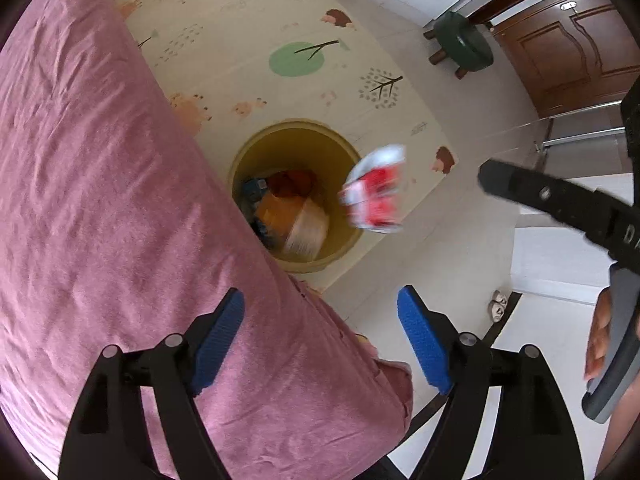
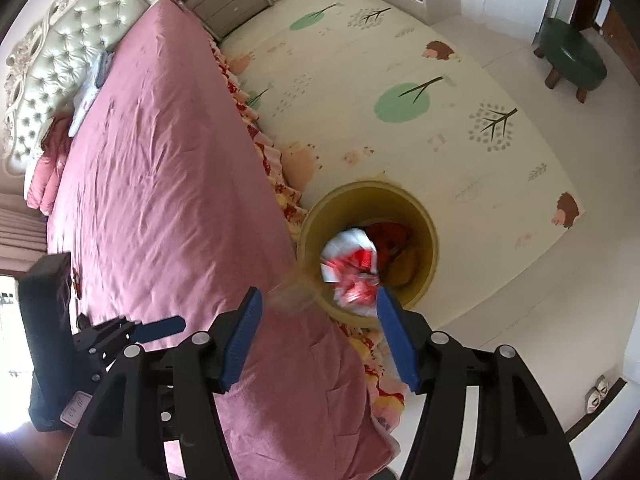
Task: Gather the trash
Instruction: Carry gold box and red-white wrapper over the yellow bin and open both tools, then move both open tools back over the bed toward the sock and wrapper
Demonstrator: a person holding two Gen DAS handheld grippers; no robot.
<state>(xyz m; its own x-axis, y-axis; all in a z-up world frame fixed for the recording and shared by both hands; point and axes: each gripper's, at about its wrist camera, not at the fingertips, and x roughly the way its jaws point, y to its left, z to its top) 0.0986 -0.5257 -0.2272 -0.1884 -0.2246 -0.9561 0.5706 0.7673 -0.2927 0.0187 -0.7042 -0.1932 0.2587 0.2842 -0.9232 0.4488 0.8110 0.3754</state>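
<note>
A crumpled red-and-white wrapper [image 2: 352,272] is caught blurred in mid-air above the yellow bin [image 2: 430,240], which stands on the patterned play mat [image 2: 400,60] just beside the pink-covered bed [image 2: 160,180]. Nothing is held by either tool: the jaws of the right gripper [image 2: 320,340] are seen parted and bare, with the wrapper ahead of its blue fingertips and close to the right-hand one, not pressed by either. The jaws of the left gripper [image 1: 320,340] are likewise spread and empty over the bed's edge. From the left wrist view the wrapper [image 1: 374,190] is placed over the bin's [image 1: 340,140] near rim, ahead and slightly right of the jaws. Its long axis cannot be told through the blur. The right gripper is judged the nearer. Other rubbish is already seen inside the bin.
</note>
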